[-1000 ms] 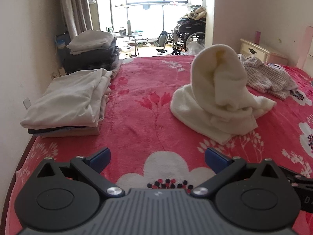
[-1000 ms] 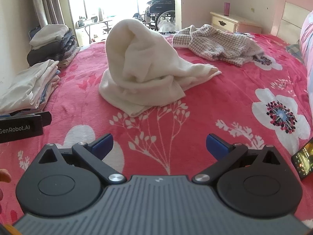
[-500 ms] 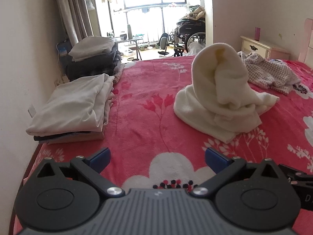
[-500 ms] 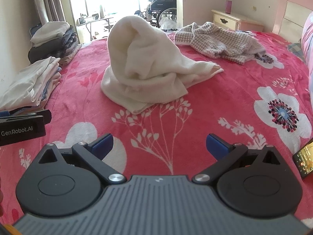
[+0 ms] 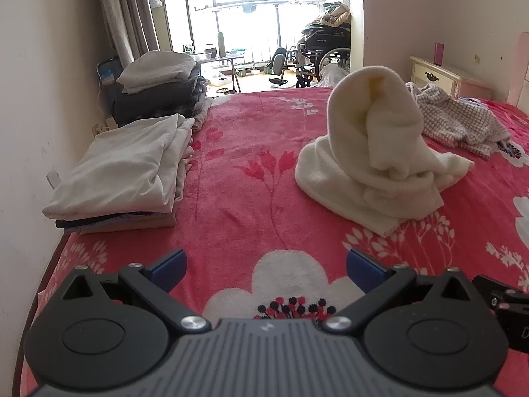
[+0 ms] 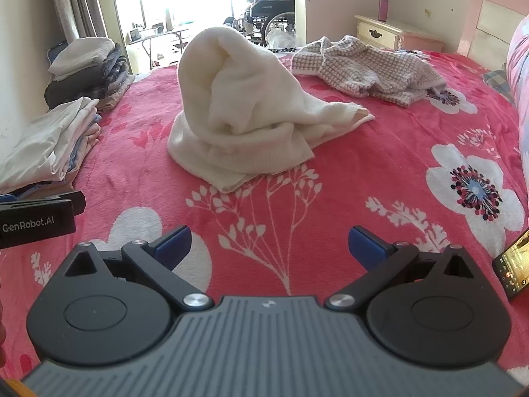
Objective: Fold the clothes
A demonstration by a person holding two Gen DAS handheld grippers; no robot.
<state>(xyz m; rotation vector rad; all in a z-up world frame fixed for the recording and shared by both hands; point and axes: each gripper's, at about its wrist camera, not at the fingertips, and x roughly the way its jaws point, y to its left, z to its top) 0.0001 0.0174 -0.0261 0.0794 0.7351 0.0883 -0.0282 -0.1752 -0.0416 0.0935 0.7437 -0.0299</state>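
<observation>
A cream-white knitted garment sits bunched in a tall heap on the red flowered bedspread. Behind it lies a crumpled checked garment. My left gripper is open over the bedspread, short of the heap and left of it, with nothing between its blue pads. My right gripper is open too, nearer the heap's front, holding nothing. The left gripper's body shows at the left edge of the right wrist view.
Two stacks of folded clothes line the bed's left side by the wall. A phone lies at the right edge of the bed. A nightstand, a pink headboard and a wheelchair stand beyond.
Both grippers have drawn slightly back and tilted up, so the heap sits a little lower in view. The clothes have not moved and both grippers stay open.
</observation>
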